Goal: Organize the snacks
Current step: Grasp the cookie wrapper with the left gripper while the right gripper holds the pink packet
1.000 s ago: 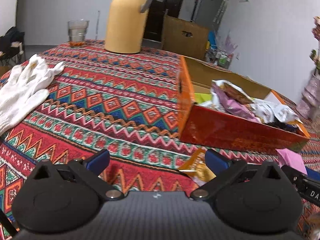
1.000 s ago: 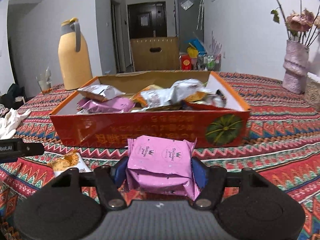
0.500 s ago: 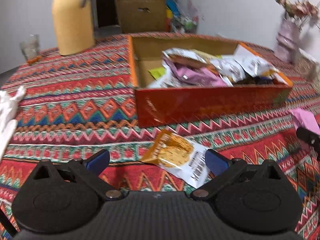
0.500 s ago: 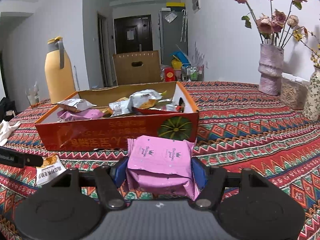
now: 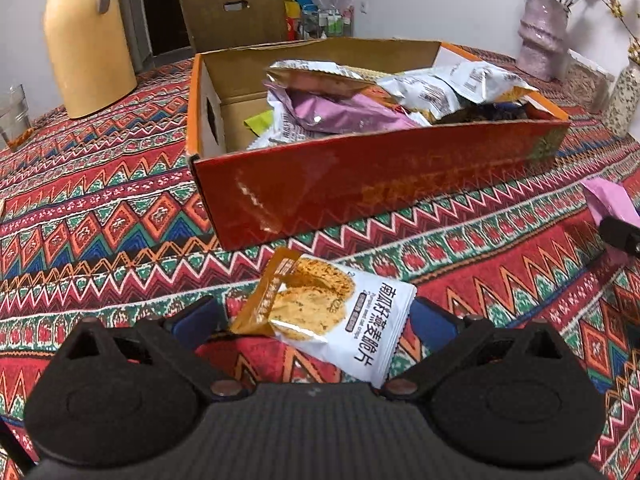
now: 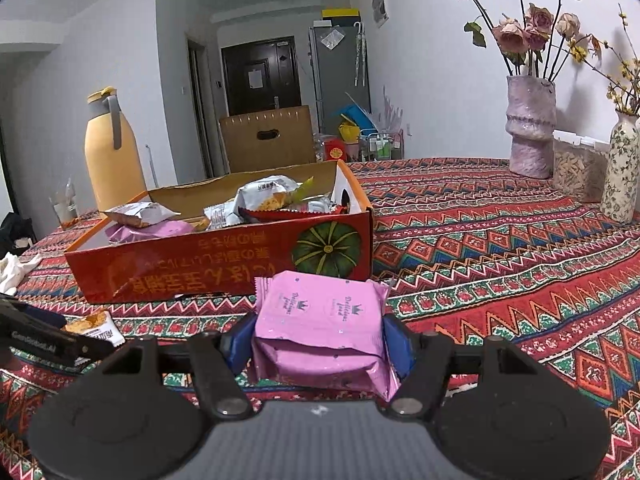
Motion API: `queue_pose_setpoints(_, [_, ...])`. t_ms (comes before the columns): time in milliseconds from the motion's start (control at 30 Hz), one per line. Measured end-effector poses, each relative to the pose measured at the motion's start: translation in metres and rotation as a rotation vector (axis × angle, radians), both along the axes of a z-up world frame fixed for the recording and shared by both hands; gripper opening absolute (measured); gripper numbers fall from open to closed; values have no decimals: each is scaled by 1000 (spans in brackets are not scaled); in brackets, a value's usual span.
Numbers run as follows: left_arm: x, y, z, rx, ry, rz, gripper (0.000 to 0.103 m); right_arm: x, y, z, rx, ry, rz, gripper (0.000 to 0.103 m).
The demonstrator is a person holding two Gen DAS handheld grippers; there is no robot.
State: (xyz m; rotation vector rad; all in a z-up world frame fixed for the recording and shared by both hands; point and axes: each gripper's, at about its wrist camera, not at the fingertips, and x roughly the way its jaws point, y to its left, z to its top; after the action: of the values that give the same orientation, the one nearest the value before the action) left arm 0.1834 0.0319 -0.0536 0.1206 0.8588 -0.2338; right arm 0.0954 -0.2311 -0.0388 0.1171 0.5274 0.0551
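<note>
A red cardboard box (image 5: 360,188) holds several snack packets (image 5: 340,112) on the patterned tablecloth; it also shows in the right wrist view (image 6: 224,264). My left gripper (image 5: 316,316) is open, its blue fingers on either side of a white and orange cracker packet (image 5: 328,312) that lies flat in front of the box. My right gripper (image 6: 320,336) is shut on a pink snack packet (image 6: 320,312), held just above the cloth in front of the box's right end. The pink packet (image 5: 608,200) shows at the right edge of the left wrist view.
A yellow thermos (image 5: 88,44) and a glass (image 5: 14,116) stand at the back left. A pink vase with dried roses (image 6: 530,128), a second vase (image 6: 622,168) and a clear container (image 6: 576,172) stand at the back right. A white glove (image 6: 14,272) lies at the left.
My left gripper has swung right and moved in on the cracker packet, which now lies between its open fingers. My right gripper has drifted right, still holding the pink packet.
</note>
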Motion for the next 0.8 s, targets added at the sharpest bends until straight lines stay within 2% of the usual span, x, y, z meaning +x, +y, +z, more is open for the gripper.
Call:
queue_pose_setpoints(133, [-2, -2, -1, 0, -17, 4, 102, 1, 0, -3, 8, 5, 5, 66])
queue_pose_setpoints(233, [-9, -3, 0, -5, -32, -7, 92, 0, 0, -4, 14, 3, 6, 66])
queue_pose_setpoints(300, [-15, -4, 3, -9, -38, -8, 81, -1, 0, -4, 18, 2, 5, 66])
queue_pose_setpoints(500, [-27, -6, 8, -40, -49, 15, 65, -2, 0, -5, 18, 0, 10, 66])
queue_pose_setpoints(800, [-49, -17, 11, -44, -118, 43, 60, -6, -1, -4, 13, -3, 14, 66])
